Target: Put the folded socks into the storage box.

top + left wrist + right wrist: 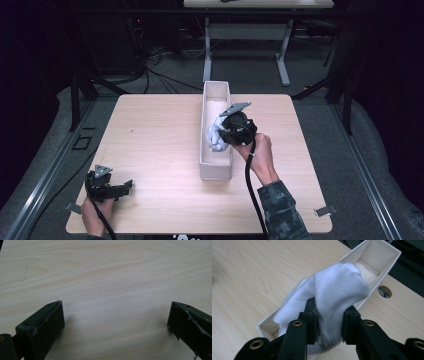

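A bundle of white cloth (337,287), like a rolled sock, is pinched between the jaws of my right gripper (329,322). In the high view that right gripper (225,136) holds the white cloth (215,136) over the middle of a long white box (216,172). The long white box (387,252) is open on top, with pale lining inside. My left gripper (125,187) rests low at the table's near left corner, jaws spread wide. In the left gripper view only bare wood lies between the left gripper's (116,317) jaws.
The light wooden table (150,140) has bare wood left of the box. A round cable hole (384,291) sits in the tabletop beside the box. Another table (250,5) stands beyond, with cables on the dark floor.
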Demonstrator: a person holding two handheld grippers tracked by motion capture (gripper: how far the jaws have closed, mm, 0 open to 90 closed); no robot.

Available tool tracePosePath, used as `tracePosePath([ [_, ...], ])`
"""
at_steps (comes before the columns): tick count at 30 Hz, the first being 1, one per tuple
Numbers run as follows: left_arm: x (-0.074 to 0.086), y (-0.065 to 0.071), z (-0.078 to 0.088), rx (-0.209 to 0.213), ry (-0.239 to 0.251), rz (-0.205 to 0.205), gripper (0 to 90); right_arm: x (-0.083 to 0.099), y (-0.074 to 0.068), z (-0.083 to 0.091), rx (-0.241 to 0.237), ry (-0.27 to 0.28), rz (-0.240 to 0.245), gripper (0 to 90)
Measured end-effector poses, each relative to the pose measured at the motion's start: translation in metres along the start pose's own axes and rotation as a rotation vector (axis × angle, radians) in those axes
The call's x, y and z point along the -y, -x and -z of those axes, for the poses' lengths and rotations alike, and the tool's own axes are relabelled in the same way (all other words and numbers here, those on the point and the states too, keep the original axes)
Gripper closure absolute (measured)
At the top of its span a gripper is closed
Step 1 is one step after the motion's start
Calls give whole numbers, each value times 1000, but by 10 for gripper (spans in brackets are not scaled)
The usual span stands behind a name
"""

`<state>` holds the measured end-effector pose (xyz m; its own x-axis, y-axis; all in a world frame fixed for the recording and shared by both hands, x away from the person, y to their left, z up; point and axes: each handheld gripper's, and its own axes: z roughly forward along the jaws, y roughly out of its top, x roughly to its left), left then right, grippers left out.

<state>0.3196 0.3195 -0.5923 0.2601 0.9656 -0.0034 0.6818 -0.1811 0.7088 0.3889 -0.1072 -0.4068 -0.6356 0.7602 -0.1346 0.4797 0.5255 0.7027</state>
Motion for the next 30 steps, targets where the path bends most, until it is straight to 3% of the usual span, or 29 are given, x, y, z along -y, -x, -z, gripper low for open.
tracePosePath([
  [15, 0, 0, 0, 0, -1, 1, 6, 9, -7, -20, -32, -67, -1, 698],
  [22, 0, 0, 0, 0, 0, 0, 6, 15, -15, -37, -37, -113, 17, 697],
  [30, 0, 0, 0, 1, 0, 0, 5, 27, -16, -54, -61, -166, -1, 691],
])
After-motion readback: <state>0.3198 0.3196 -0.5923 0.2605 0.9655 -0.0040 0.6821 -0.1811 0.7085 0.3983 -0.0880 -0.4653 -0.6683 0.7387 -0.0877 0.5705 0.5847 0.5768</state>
